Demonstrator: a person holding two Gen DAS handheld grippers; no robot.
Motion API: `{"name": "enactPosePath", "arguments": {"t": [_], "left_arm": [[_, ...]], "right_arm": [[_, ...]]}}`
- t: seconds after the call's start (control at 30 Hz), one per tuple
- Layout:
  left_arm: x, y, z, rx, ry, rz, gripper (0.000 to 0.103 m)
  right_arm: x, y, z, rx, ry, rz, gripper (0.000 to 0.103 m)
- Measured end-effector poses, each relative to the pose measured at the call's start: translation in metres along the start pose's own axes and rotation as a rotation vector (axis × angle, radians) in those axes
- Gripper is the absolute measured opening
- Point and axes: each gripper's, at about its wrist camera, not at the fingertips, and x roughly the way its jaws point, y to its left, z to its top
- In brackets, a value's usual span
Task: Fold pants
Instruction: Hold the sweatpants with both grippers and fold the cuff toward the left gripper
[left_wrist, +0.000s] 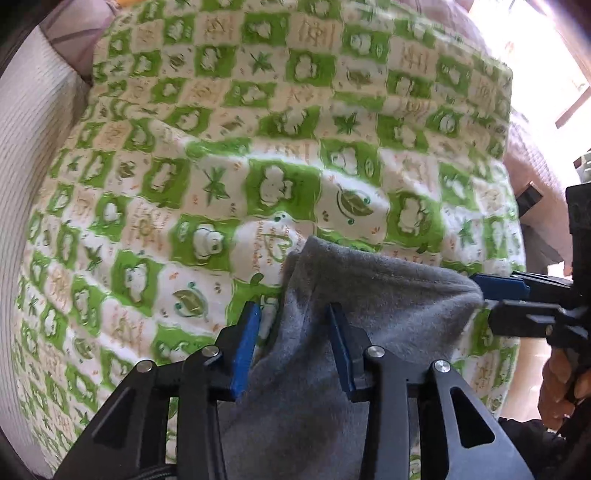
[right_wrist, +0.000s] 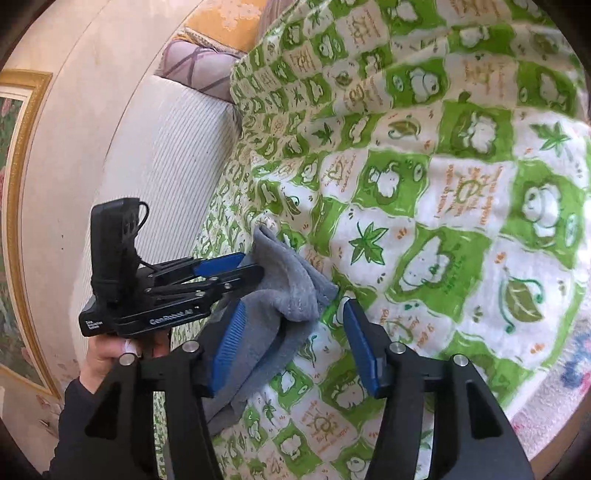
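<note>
The grey fleece pants (left_wrist: 369, 295) lie bunched on a green-and-white patterned blanket (left_wrist: 258, 147). My left gripper (left_wrist: 293, 308) points steeply down at them. Its blue pads stand apart with a fold of grey cloth loose between them, spilling past the right pad. My right gripper (left_wrist: 484, 295) reaches in from the right edge and touches the fold's far end. In the right wrist view the pants (right_wrist: 291, 280) rest against the left pad of my right gripper (right_wrist: 294, 304); the other pad is bare. My left gripper (right_wrist: 253, 264) comes in from the left, its tips around the cloth's upper corner.
The blanket (right_wrist: 443, 184) covers a bed. A white ribbed cushion (right_wrist: 173, 147) and a purple patterned pillow (right_wrist: 199, 62) lie along its far side by a cream wall with a gold-framed picture (right_wrist: 18, 221). A hand (right_wrist: 107, 354) in a dark sleeve holds the left gripper.
</note>
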Motion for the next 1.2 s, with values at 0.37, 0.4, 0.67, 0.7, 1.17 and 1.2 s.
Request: {"name": "enactPosePath", "arguments": {"t": [0.37,0.4,0.67,0.7,1.17,1.2], "left_arm": [[0.018,-0.005,0.024,0.047,0.010,0.028,0.043],[0.021,-0.012,0.028,0.048,0.009,0.032,0.043],[0.023,0.010,-0.006,-0.073,-0.016,0.123,0.103],[0.026,0.015,-0.009,-0.106,-0.009,0.159,0.103],[0.019,0.022,-0.011,-0.030,-0.058,-0.029,0.085],[0.018,0.021,-0.008,-0.023,-0.062,-0.049,0.082]], "right_arm": [[0.034,0.012,-0.009,0.025,0.011,0.056,0.036],[0.036,0.011,-0.009,0.030,0.012,0.052,0.032],[0.038,0.004,-0.009,0.057,0.018,0.065,0.025],[0.039,0.004,-0.009,0.059,0.016,0.064,0.025],[0.038,0.006,-0.010,0.032,0.012,0.071,0.023],[0.038,0.005,-0.010,0.035,0.011,0.076,0.023]]}}
